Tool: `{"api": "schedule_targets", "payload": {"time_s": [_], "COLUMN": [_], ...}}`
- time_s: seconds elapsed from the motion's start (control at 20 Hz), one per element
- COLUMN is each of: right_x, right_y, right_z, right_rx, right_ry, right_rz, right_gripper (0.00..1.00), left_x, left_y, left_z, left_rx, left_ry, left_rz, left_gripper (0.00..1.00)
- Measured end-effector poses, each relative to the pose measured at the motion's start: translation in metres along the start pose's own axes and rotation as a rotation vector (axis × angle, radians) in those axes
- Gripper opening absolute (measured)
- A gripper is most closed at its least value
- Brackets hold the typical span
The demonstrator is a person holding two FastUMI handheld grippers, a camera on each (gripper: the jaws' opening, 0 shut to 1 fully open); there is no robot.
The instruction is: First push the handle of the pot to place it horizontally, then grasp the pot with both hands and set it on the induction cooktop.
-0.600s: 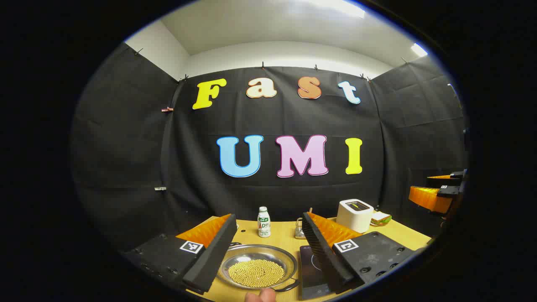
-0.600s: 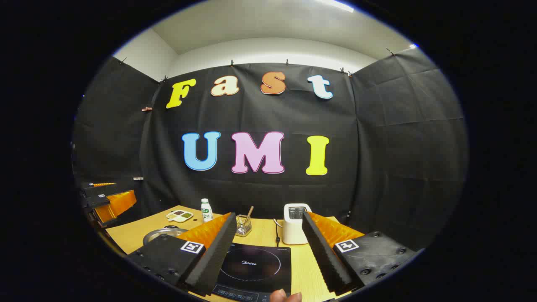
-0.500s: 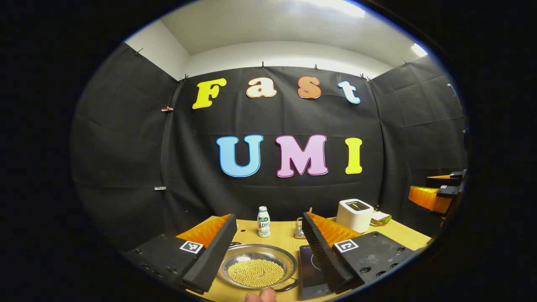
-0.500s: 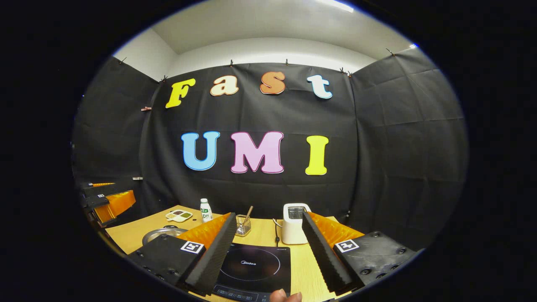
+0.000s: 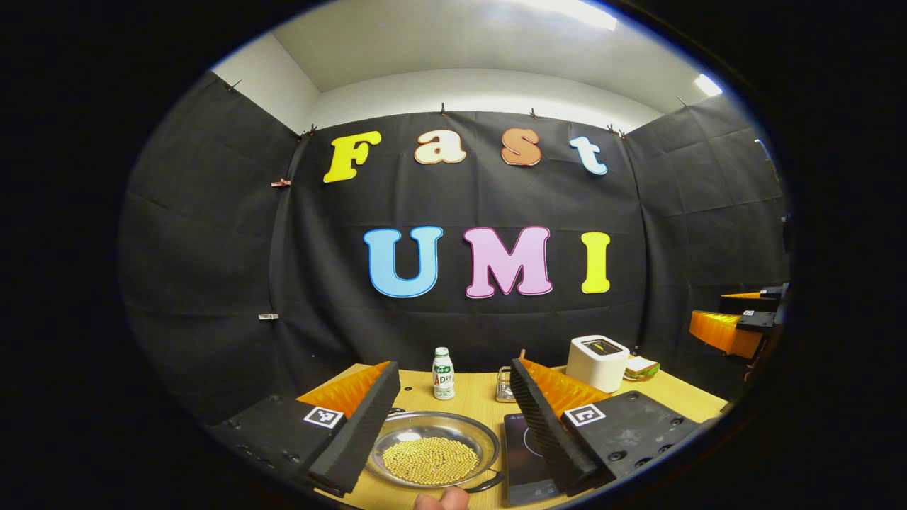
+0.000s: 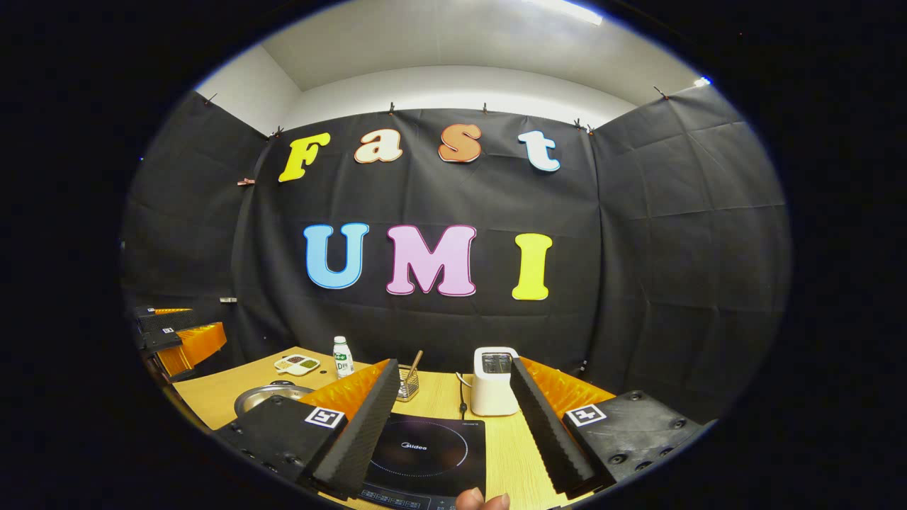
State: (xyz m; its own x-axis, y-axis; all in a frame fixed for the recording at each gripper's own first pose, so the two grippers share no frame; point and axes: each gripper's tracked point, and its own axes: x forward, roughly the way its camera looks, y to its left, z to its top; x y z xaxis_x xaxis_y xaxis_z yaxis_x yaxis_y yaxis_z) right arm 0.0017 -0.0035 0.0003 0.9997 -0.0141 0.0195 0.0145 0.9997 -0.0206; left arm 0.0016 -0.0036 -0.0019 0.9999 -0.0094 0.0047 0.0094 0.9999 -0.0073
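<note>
A shallow steel pot (image 5: 432, 453) holding yellow beans rests on the wooden table, with a dark handle (image 5: 487, 484) at its near right rim. My left gripper (image 5: 451, 397) hovers open above it, nothing between its fingers. To the pot's right lies the black induction cooktop (image 5: 526, 459). In the right gripper view the cooktop (image 6: 425, 453) lies between the open fingers of my right gripper (image 6: 453, 393), and the pot's rim (image 6: 263, 395) peeks out at the left. The other gripper (image 6: 181, 338) is at the far left there, and the right one (image 5: 733, 327) at the left gripper view's far right.
A white toaster (image 6: 494, 381), a small drink bottle (image 5: 443, 374), a wire utensil holder (image 6: 407, 382), a divided snack dish (image 6: 296, 363) and a sandwich (image 5: 642, 367) stand along the back of the table (image 6: 212, 393). A fingertip (image 5: 439, 500) shows at the bottom edge.
Both gripper views have shifted slightly; the pot, cooktop and back-of-table items sit a little further left or lower. Both grippers stay open and nothing on the table has moved.
</note>
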Motion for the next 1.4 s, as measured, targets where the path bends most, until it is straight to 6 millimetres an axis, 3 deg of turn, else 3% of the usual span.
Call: {"api": "schedule_targets", "payload": {"time_s": [0.2,0.3,0.55,0.7,0.85,0.95,1.15,1.4], "right_x": [0.0,0.0,-0.007,-0.017,-0.025,-0.03,-0.034,-0.035], "right_y": [-0.001,-0.002,-0.001,-0.004,-0.001,-0.001,-0.011,-0.022], "right_z": [-0.001,-0.004,-0.012,-0.026,-0.049,-0.065,-0.087,-0.099], "right_rx": [-0.002,-0.002,-0.022,-0.048,-0.032,-0.034,-0.034,-0.011], "right_ry": [-0.005,-0.001,-0.03,-0.052,-0.046,-0.028,0.001,0.016], "right_rz": [-0.001,-0.001,0.014,0.006,0.011,0.02,0.011,0.002], "right_gripper": [0.97,0.97,0.97,0.97,0.97,0.97,0.97,0.98], "left_x": [-0.001,-0.003,-0.006,-0.008,-0.013,-0.02,-0.036,-0.048], "left_y": [-0.008,-0.003,-0.005,0.0,0.0,-0.007,0.001,0.01], "left_z": [0.002,0.0,-0.042,-0.076,-0.137,-0.178,-0.242,-0.288], "left_rx": [-0.01,0.012,-0.02,-0.021,0.042,-0.015,-0.027,0.114], "left_ry": [-0.029,-0.046,0.038,0.105,0.245,0.362,0.592,0.848], "left_rz": [-0.043,-0.033,-0.077,-0.121,-0.189,-0.273,-0.371,-0.426], "left_gripper": [0.97,0.96,0.08,0.05,0.05,0.05,0.05,0.05]}}
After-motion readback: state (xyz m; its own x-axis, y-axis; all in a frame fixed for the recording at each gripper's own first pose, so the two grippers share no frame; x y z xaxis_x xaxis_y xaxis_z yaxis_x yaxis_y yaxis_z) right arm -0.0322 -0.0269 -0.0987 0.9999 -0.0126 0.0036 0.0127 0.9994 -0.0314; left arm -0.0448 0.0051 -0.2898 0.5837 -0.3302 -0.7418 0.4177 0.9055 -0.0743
